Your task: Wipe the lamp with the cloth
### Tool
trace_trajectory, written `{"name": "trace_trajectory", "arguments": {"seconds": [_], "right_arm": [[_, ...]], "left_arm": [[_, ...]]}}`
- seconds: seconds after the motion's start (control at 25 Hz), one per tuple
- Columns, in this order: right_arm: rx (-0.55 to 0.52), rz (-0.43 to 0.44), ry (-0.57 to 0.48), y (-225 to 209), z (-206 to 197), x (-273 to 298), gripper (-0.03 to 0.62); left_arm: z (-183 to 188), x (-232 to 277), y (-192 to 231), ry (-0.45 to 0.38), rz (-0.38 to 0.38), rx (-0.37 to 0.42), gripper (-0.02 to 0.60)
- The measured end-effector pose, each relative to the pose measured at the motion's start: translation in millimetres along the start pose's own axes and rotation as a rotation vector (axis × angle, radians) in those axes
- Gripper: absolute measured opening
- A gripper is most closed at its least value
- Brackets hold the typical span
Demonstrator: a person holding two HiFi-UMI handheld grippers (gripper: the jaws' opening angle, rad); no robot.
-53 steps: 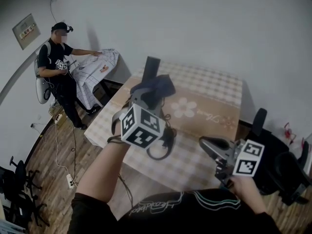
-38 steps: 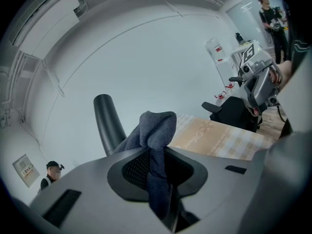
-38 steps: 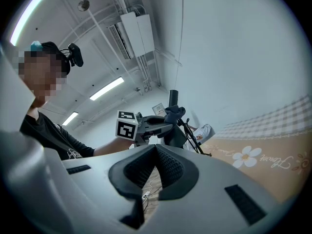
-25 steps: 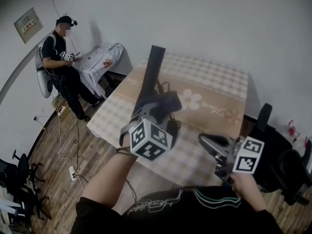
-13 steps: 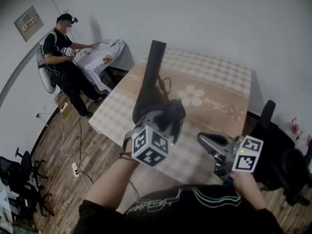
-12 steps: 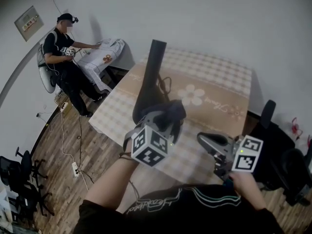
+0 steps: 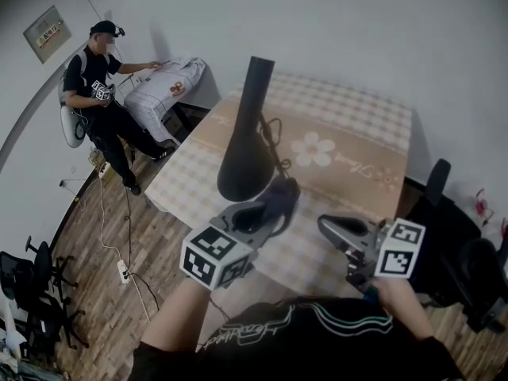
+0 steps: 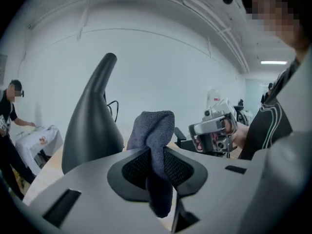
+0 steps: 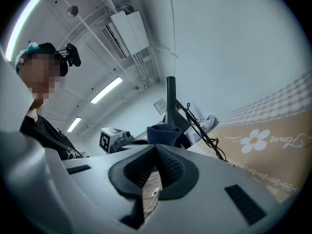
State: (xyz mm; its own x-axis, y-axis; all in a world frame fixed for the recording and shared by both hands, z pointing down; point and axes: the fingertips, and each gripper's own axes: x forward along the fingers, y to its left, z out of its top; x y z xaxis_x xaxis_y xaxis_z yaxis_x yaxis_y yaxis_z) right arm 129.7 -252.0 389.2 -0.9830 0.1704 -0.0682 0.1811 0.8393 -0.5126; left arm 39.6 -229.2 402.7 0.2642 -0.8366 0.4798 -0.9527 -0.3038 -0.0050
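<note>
Here's the left gripper point(image 7: 271, 205) out over the near edge of the table point(image 7: 357, 125), its jaws clamped tight on a dark blue cloth point(image 7: 284, 193). The gripper's own view shows it well: the cloth is pinched between the two pads, one fold standing up above them and a tail hanging down below. The lamp point(image 7: 248, 141) stands at the gripper's 12 o'clock, black, wide and rounded at the foot and narrowing to a slim neck at the top. The cloth sits just beside the foot of the lamp, at about its 5 o'clock, though whether the two touch can't be told from here. A black cord point(image 7: 275, 137) trails off the lamp at its 3 o'clock and lies on the tan strip of the tablecloth, near the printed white flower point(image 7: 313, 148).

Over at 3 o'clock from the left gripper, the right gripper point(image 7: 327, 227) hangs low by the table's front edge, well apart from the lamp. Its jaws are pressed together with nothing between them, pointing toward the lamp and the cloth.

Far off at 10 o'clock a person point(image 7: 94, 78) in dark clothes stands at another table with white fabric point(image 7: 167, 82) heaped on it. A black chair point(image 7: 435, 182) shows at 3 o'clock beyond the table's corner
</note>
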Motion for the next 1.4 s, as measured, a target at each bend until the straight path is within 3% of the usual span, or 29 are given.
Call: {"name": "trace_trajectory", "arguments": {"seconds": [0.36, 0.56, 0.96, 1.16, 1.4], "right_arm": [[-0.014, -0.033, 0.026, 6, -3, 15, 0.011], [0.001, -0.067, 0.019, 2, -4, 34, 0.011], [-0.004, -0.183, -0.011, -13, 3, 77, 0.011], [-0.015, -0.272, -0.048, -15, 11, 92, 0.011], [-0.036, -0.412, -0.119, -17, 19, 94, 0.011]], "left_arm": [[22, -48, 6, -0.178, -0.005, -0.097, 0.071], [33, -62, 19, -0.24, -0.095, -0.167, 0.071], [57, -79, 79, -0.303, -0.173, -0.16, 0.072], [84, -90, 115, -0.332, -0.184, -0.063, 0.072], [127, -93, 148, -0.389, -0.207, 0.136, 0.072]]}}
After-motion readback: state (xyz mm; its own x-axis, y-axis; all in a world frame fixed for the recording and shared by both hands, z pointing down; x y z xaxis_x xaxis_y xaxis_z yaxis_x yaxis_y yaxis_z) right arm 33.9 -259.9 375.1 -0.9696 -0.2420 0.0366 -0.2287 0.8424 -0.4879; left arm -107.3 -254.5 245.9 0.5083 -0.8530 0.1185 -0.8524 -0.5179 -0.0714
